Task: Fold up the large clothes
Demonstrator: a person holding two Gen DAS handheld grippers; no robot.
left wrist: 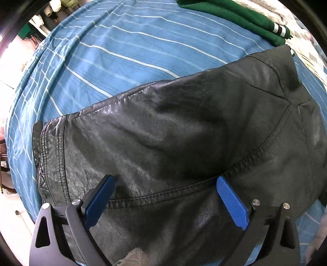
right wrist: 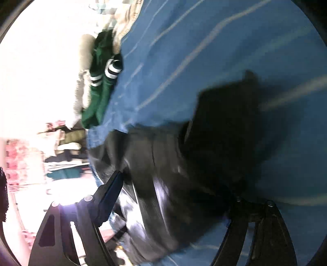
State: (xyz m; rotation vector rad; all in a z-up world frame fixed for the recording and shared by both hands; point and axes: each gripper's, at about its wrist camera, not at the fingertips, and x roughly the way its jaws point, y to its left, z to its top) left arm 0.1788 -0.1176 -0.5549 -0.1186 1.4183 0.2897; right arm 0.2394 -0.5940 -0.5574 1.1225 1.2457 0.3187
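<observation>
Garment: black leather jacket spread flat across the lower and middle of the left wrist view, seams and stitched hem visible; in the right wrist view it shows blurred and glossy at lower centre.
Surface: blue striped bedsheet under the jacket, filling the upper left.
Other clothing: folded green garment with white-striped cuffs, upper right, apart from the jacket.
Left gripper: jaws spread wide above the leather, blue pads clear, grasping nothing.
Right gripper: released, jaws wide, over the jacket's edge; picture blurred.
</observation>
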